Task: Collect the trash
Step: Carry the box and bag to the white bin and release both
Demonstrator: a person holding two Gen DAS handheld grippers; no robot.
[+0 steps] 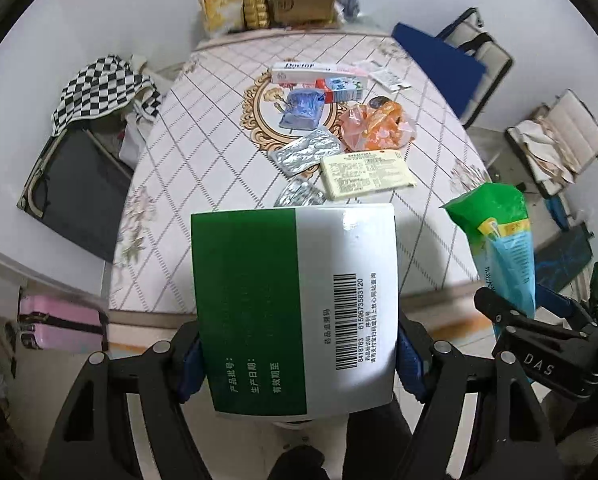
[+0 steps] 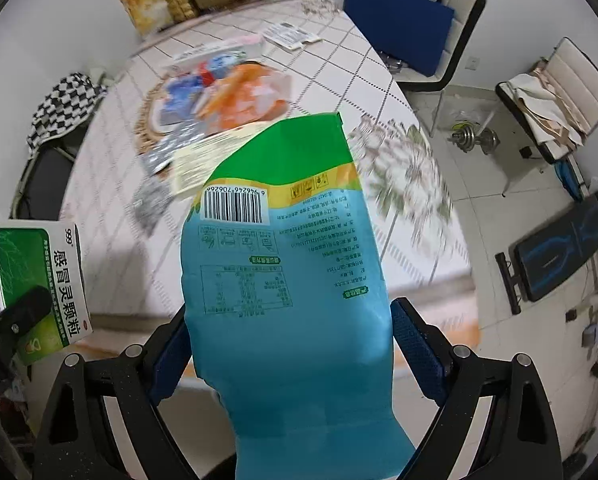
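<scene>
- 2 claws are each carrying 1 piece of trash above the near edge of the table [image 1: 179,128], so what matters next is where a bin lies from them, and no bin is showing in either view.
- Left wrist view: the left claw [image 1: 297,354] is gripping a green and white medicine box [image 1: 295,308], its blue pads [image 1: 409,354] pressing on the box's 2 side edges, jaws standing fairly wide. The box's long axis is running straight out along the fingers. Beyond it, foil blister packs [image 1: 305,150], a yellow packet [image 1: 367,176], an orange plastic bag [image 1: 379,122] and cartons are lying near the table's middle, well apart from the claw.
- Right wrist view: the right claw [image 2: 291,350] is holding a blue and green snack bag [image 2: 287,280] between wide jaws, the bag standing lengthwise along the fingers. The medicine box is sitting just to its left, so both claws are travelling side by side, about equally far from the remaining litter.
</scene>
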